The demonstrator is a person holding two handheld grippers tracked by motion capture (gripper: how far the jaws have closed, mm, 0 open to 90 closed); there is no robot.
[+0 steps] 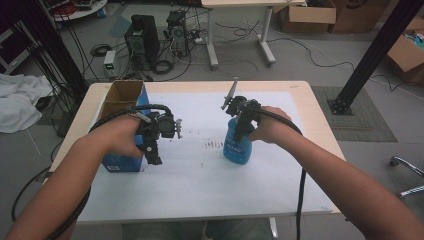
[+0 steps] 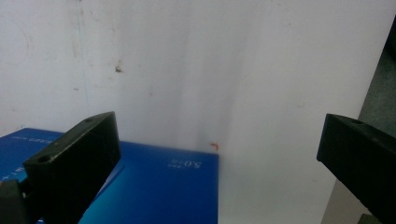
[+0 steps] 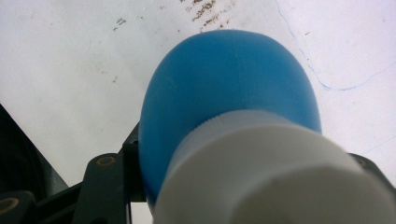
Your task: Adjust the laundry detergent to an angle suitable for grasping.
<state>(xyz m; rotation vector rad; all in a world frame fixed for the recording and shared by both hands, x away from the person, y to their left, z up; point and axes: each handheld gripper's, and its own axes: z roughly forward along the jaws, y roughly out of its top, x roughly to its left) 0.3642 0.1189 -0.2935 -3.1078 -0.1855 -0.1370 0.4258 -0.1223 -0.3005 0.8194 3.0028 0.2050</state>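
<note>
Spray bottle [image 1: 237, 142] stands on the table [image 1: 200, 175], its neck clamped between the right tool's [image 1: 243, 119] jaws. Left tool [image 1: 156, 160] hangs open beside a blue box [image 1: 122, 162]. Grasp looks done; lifting needs a steady, upright hold.

grey floor [image 1: 310, 55] w/ loose cables. second light table [image 1: 240, 5] beyond the work table's far edge; pc towers [image 1: 142, 40] on floor off its far-left corner. cardboard boxes [image 1: 307, 15] far right, black post [image 1: 375, 50] off far-right corner, white cloth [image 1: 17, 100] left. work table [image 1: 310, 107] pale wood, white sheet [image 1: 200, 175] on top.
</note>
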